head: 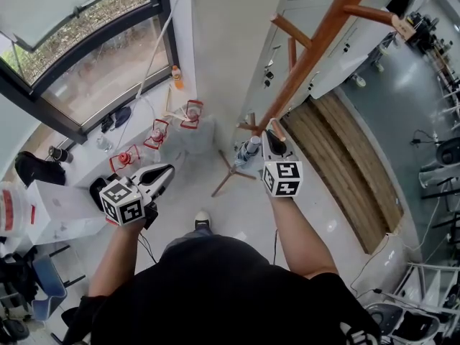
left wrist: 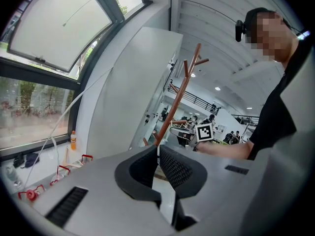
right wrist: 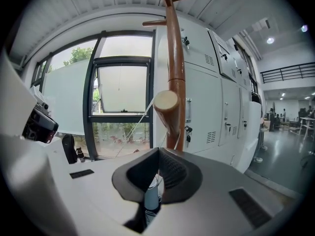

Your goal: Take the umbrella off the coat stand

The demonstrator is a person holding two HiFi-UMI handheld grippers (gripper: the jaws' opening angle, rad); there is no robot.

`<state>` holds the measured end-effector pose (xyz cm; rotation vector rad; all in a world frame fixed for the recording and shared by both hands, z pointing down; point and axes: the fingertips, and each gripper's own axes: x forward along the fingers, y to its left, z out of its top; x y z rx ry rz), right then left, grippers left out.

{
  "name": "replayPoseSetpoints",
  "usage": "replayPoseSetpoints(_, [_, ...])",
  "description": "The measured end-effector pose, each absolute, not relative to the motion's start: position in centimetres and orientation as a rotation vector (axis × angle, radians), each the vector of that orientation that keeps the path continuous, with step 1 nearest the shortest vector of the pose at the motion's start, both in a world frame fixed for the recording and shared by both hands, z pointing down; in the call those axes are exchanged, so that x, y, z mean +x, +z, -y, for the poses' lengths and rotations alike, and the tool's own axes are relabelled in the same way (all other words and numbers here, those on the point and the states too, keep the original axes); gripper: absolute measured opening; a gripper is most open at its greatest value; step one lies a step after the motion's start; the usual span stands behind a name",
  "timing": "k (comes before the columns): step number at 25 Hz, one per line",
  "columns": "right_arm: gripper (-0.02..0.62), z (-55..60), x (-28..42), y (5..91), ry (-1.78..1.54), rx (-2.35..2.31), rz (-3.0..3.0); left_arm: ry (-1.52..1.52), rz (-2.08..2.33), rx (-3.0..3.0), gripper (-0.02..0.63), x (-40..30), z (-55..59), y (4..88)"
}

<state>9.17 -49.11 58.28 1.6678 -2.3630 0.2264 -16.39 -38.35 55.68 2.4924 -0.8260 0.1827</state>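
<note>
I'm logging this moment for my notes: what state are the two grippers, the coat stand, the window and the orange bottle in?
left gripper: shut, empty.
right gripper: shut, empty.
coat stand: upright, visible pegs bare, no umbrella seen.
window: upper pane tilted open.
orange bottle: upright on the sill.

The coat stand [head: 316, 45] is of reddish-brown wood. The left tool [head: 167, 171] and the right tool [head: 272, 126] are light grey with black ribbed pads [left wrist: 174, 168]. Each cube [head: 123, 201] carries black-and-white square markers. The shirt [head: 230, 286] is black.
</note>
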Motion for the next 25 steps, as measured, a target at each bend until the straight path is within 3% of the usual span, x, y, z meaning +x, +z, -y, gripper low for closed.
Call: replayPoseSetpoints(25, [0.014,43.7,10.0,54.8,0.173,1.642,2.409,0.152,0.834,2.538,0.034,-14.8,33.1,53.0])
